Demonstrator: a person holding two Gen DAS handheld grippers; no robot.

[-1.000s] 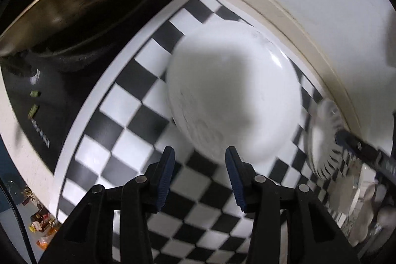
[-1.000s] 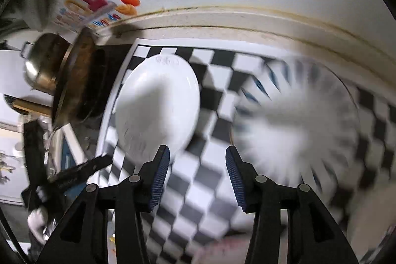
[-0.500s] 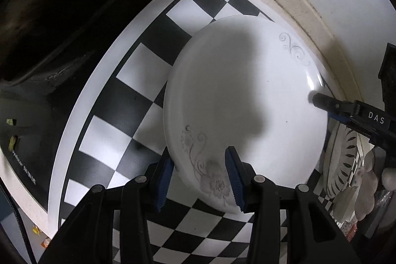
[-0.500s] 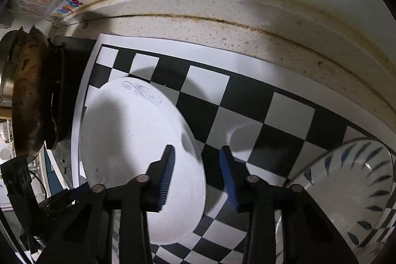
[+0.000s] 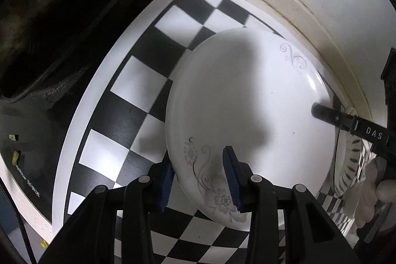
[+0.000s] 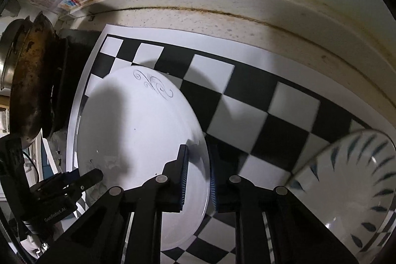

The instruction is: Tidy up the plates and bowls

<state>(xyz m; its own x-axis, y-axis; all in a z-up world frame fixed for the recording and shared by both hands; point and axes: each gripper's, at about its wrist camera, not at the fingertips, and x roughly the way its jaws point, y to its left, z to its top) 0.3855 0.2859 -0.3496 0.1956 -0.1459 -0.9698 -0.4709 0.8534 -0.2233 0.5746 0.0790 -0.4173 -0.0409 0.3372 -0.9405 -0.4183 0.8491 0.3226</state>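
Observation:
A white plate [image 5: 247, 103] with grey flower prints lies on the black-and-white checked mat [image 5: 138, 81]. My left gripper [image 5: 200, 172] points down over its near-left rim, one pad outside the edge and one on the plate. Its jaws are closing, with a stretch of rim still showing between them. My right gripper [image 6: 198, 172] straddles the opposite rim of the plate [image 6: 138, 130]; its jaws are closing and the pads sit tight against the edge. Each gripper's tip also shows in the other wrist view.
A white bowl with dark blue leaf marks [image 6: 351, 189] stands on the mat [image 6: 247, 103] right of the plate. A dark, crusted pan [image 6: 29, 90] sits on the stove at the left. The stained counter ledge [image 6: 247, 4] and the wall run along the back.
Both grippers came down onto the plate. The right one shifted left from the gap between plate and bowl onto the plate's rim, and its jaws narrowed a lot. The left now straddles the near rim.

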